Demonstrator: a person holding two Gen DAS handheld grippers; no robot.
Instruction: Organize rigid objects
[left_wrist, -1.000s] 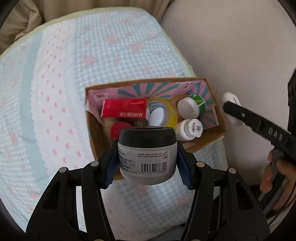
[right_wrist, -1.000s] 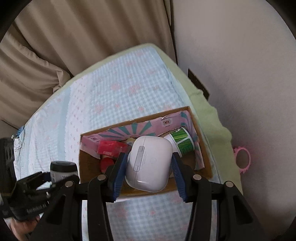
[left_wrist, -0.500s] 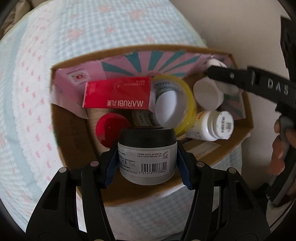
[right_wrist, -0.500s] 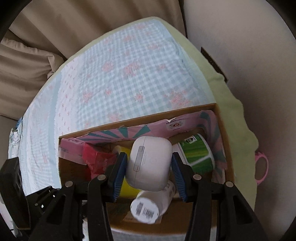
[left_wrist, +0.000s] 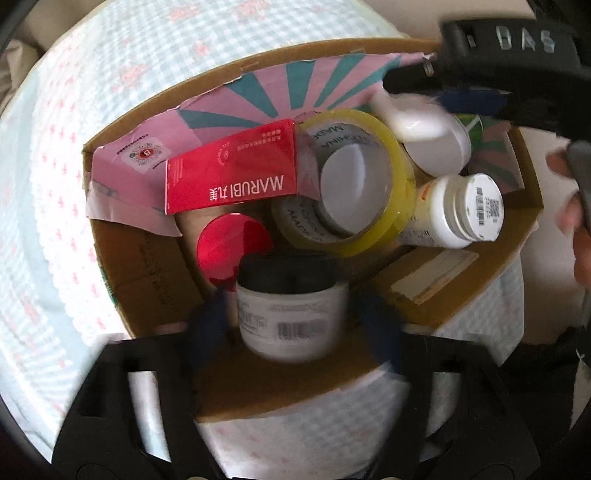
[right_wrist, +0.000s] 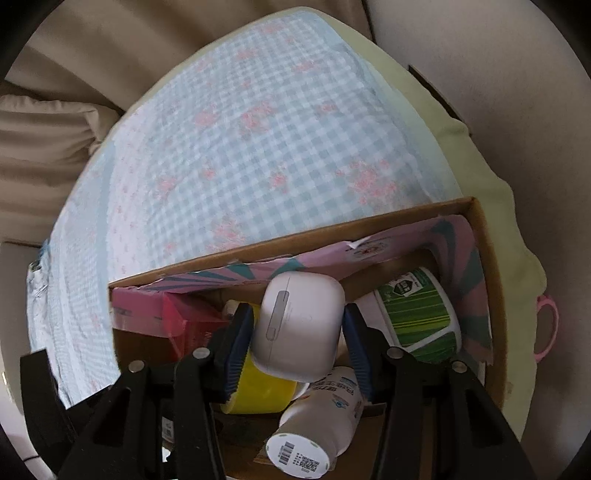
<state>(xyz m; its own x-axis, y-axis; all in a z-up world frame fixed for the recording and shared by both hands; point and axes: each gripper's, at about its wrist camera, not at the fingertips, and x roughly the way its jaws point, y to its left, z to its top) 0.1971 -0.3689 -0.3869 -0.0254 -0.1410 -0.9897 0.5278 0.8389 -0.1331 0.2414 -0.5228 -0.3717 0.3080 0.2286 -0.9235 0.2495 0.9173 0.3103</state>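
Between the blurred, spreading blue pads of the left gripper (left_wrist: 291, 317), a black-lidded white jar (left_wrist: 290, 306), let go with a gap on either side as the jaws open, upright at the near wall of the cardboard box (left_wrist: 155, 291). Just past the jar, a round red lid (left_wrist: 232, 247); beyond that, a red MARUBI carton (left_wrist: 231, 173) and a yellow roll of packing tape (left_wrist: 354, 184), with a white pill bottle (left_wrist: 454, 212) lying on its side to the right of the tape. Between the pads of the right gripper (right_wrist: 295, 339), a white earbud case (right_wrist: 299, 328), jaws easing open, slivers of daylight on both flanks, so released or nearly so, though whether the pads have fully cleared cannot be told for certain. Beneath the case, the tape roll and the pill bottle; right of the right finger, a green-striped tub (right_wrist: 421, 321); farther out, the pink-and-teal flap lining the box and the checked blue bedspread (right_wrist: 240, 140). Judged well advanced: box crowded, both last items delivered inside, only the withdrawal of both tools apparently left, no loose objects visible on the bedspread. Against a second earlier: both grippers then clamped tight and held high above the box, the box small and distant; now down among the contents, grips loosened, jar dropped slightly away from the left pads.
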